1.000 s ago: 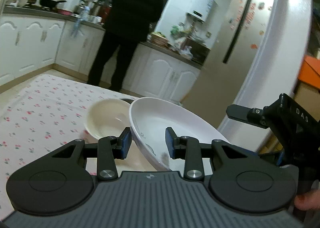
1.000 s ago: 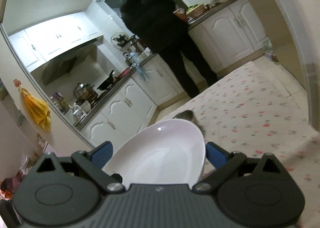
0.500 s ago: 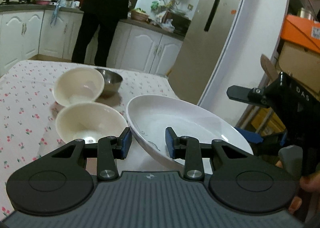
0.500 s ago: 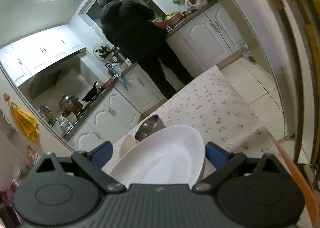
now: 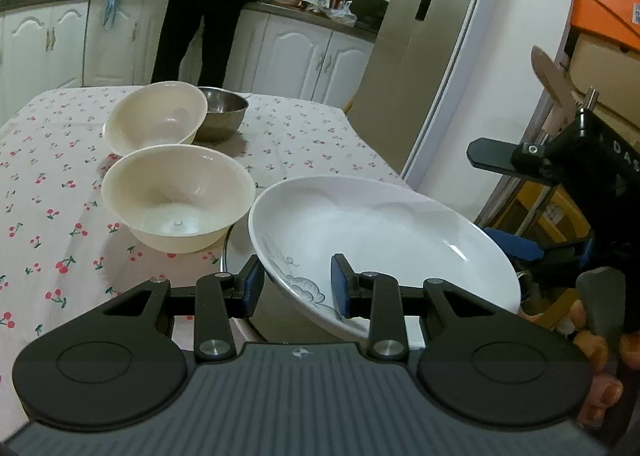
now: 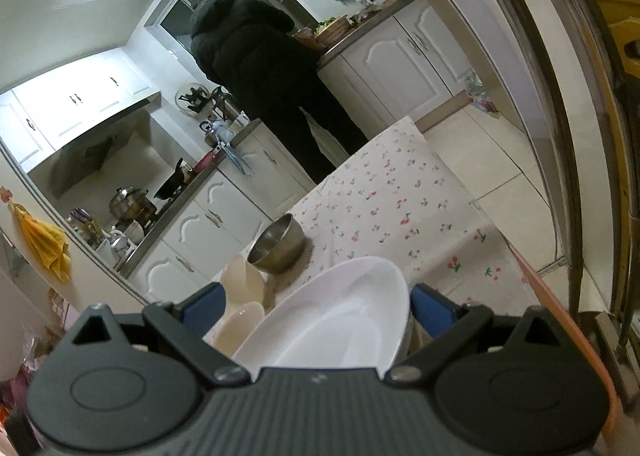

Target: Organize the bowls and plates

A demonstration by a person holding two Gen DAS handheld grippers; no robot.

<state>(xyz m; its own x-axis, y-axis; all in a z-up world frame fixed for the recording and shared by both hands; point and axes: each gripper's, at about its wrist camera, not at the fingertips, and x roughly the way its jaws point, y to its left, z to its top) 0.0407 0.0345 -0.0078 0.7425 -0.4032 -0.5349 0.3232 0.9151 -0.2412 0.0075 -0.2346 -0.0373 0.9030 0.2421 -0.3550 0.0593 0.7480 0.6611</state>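
Observation:
A large white plate (image 5: 384, 240) with a grey painted motif is held tilted above the table's near right corner. My left gripper (image 5: 296, 284) is shut on its near rim. My right gripper (image 5: 516, 252) stands at the plate's far right rim; in the right wrist view (image 6: 316, 306) its blue pads are wide apart with the plate (image 6: 332, 324) between them, and contact is not clear. Two cream bowls (image 5: 176, 195) (image 5: 158, 117) and a steel bowl (image 5: 220, 111) stand on the cherry-print tablecloth (image 5: 48, 191). A metal rim shows under the plate.
A person in black (image 5: 208, 7) stands at the kitchen counter beyond the table. A steel fridge (image 5: 420, 35) and white door frame stand to the right. Orange and yellow boxes (image 5: 600, 15) are stacked at far right. The table's right edge (image 5: 360, 143) runs near the plate.
Both grippers and the plate have swung down and back; the bowls now lie farther ahead and all three are in view. The plate stays in my left gripper.

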